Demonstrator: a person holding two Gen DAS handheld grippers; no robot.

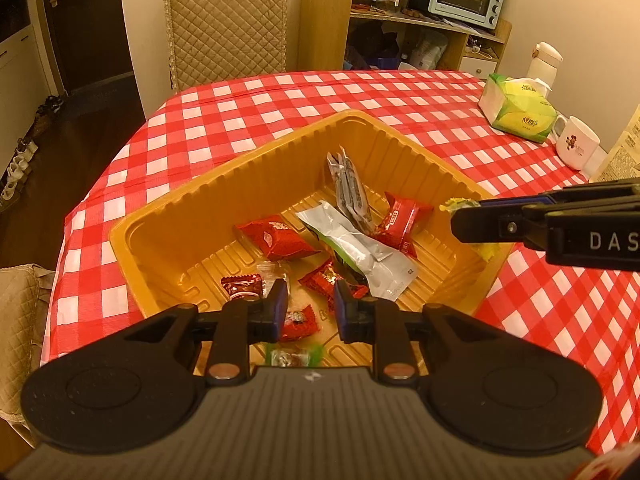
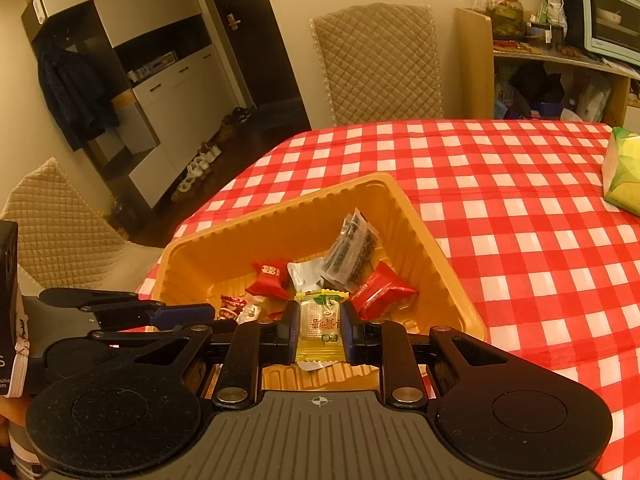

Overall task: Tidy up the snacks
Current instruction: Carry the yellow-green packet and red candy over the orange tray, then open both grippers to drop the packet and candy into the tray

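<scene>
The tablecloth (image 1: 248, 120) is checked red and white; the ribbed snack tray (image 1: 208, 216) on it is golden yellow; ahead of the left gripper's black fingers (image 1: 276, 308), with blue pads, lie glossy red candy wrappers (image 1: 276, 236) and a silver pouch (image 1: 356, 248) (one edge green); between the right gripper's fingers (image 2: 290, 330) sits a yellow candy packet (image 2: 319, 326) with red characters; the tissue pack (image 1: 520, 108) is green and yellow; the mug (image 1: 576, 144) is white.
</scene>
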